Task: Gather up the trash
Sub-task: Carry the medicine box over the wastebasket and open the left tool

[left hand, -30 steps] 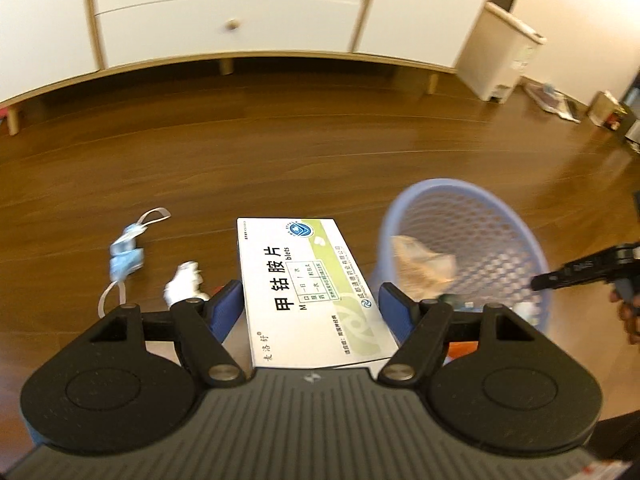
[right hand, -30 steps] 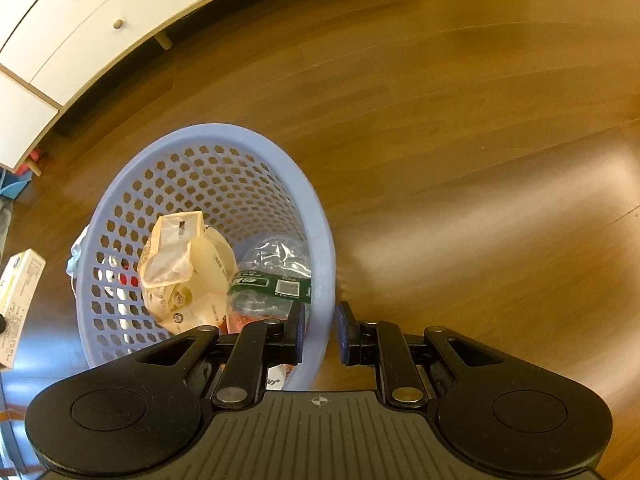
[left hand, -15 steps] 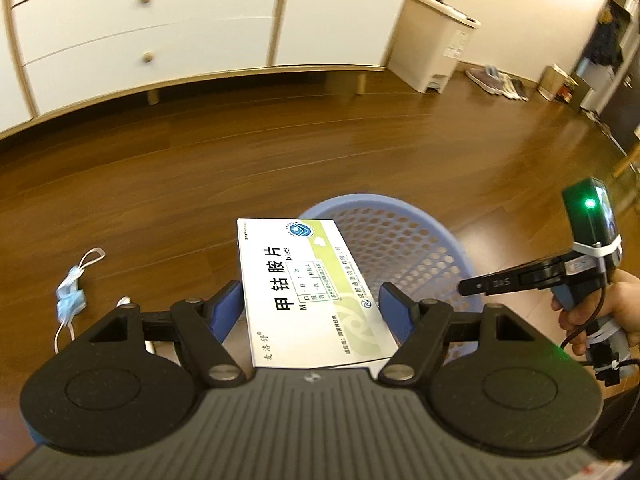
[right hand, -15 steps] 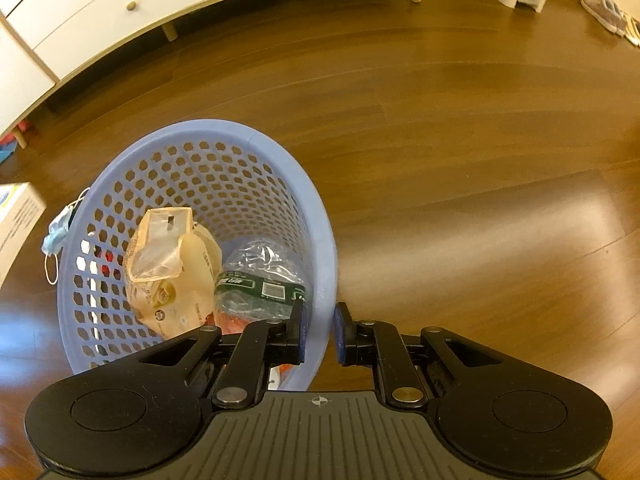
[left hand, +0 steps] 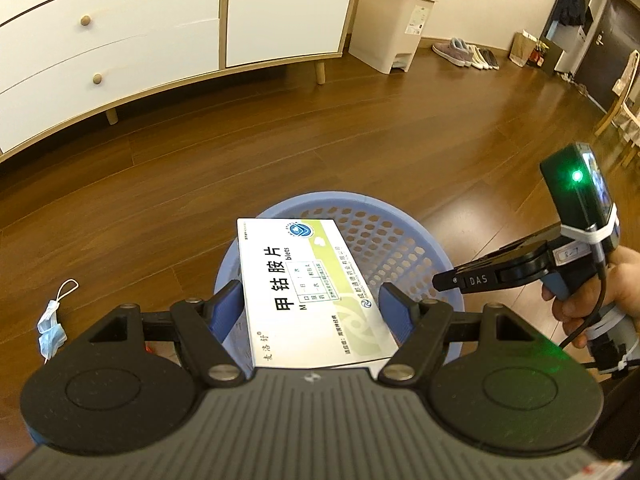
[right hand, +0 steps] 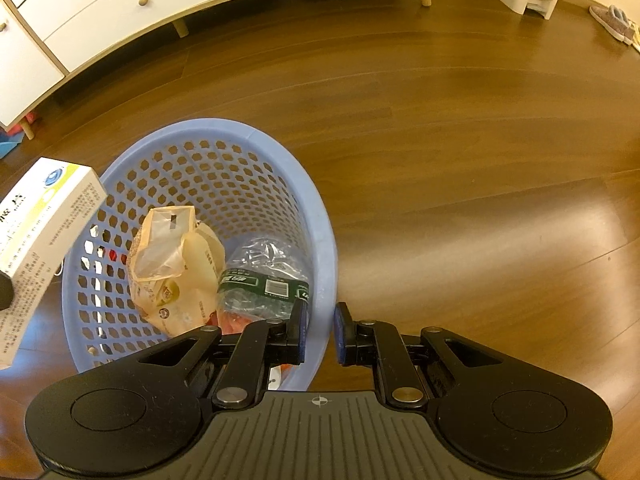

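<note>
Left claw (left hand: 312, 308) pinches a box (left hand: 308, 284) over the bin (right hand: 320, 216), whose rim the right claw (right hand: 320, 332) clamps; released off-centre, the box may hit the floor.

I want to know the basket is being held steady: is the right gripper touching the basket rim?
Touching. The right wrist view shows the right gripper closed on the blue basket, its rim pinched between both pads with no gap.

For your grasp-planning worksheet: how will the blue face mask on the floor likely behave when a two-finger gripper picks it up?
The face mask looks crumpled and thin, so it will probably be floppy and drape from the fingers. It likely weighs very little. Its loose ear loop may dangle or snag on the basket rim.
</note>
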Tool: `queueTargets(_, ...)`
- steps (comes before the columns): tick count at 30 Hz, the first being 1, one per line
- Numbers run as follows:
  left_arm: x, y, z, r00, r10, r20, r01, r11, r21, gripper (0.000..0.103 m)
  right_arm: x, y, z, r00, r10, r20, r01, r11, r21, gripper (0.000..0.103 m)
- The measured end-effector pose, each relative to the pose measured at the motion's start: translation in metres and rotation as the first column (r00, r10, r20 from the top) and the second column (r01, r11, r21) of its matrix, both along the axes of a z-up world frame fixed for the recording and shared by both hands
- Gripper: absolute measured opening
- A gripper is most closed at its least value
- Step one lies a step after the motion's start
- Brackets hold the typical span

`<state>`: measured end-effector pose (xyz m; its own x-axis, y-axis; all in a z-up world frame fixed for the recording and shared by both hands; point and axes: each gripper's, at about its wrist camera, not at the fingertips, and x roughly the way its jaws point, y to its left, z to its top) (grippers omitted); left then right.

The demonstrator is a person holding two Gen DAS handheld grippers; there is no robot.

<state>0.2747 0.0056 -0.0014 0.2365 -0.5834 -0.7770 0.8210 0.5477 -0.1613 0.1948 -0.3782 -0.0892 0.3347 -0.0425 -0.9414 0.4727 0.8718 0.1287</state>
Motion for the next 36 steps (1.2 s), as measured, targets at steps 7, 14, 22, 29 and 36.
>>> queueTargets(7,-0.001,-0.006,-0.004,1.000,-0.010,0.011,0.010,1.000,0.018,0.071,0.001,0.000,0.002,1.000,0.000,-0.001,0.000,1.000,0.001,0.010)
queueTargets(14,-0.002,-0.012,-0.008,1.000,-0.013,0.023,0.012,0.999,0.035,0.071,0.002,0.002,0.004,1.000,0.004,0.004,-0.004,1.000,-0.001,0.010)
queueTargets(22,-0.004,-0.017,-0.009,0.999,-0.015,0.052,0.013,0.999,0.041,0.070,-0.001,0.004,0.007,1.000,0.009,0.007,-0.009,1.000,-0.006,0.010)
queueTargets(29,-0.003,-0.012,-0.005,0.996,-0.007,0.092,0.001,0.998,0.056,0.070,0.000,0.012,0.008,1.000,0.031,-0.004,-0.031,0.999,-0.037,0.010)
queueTargets(36,0.001,0.015,-0.012,0.981,0.012,0.195,-0.036,0.992,0.118,0.070,0.003,0.017,0.007,0.999,0.040,-0.013,-0.041,0.997,-0.060,0.010)
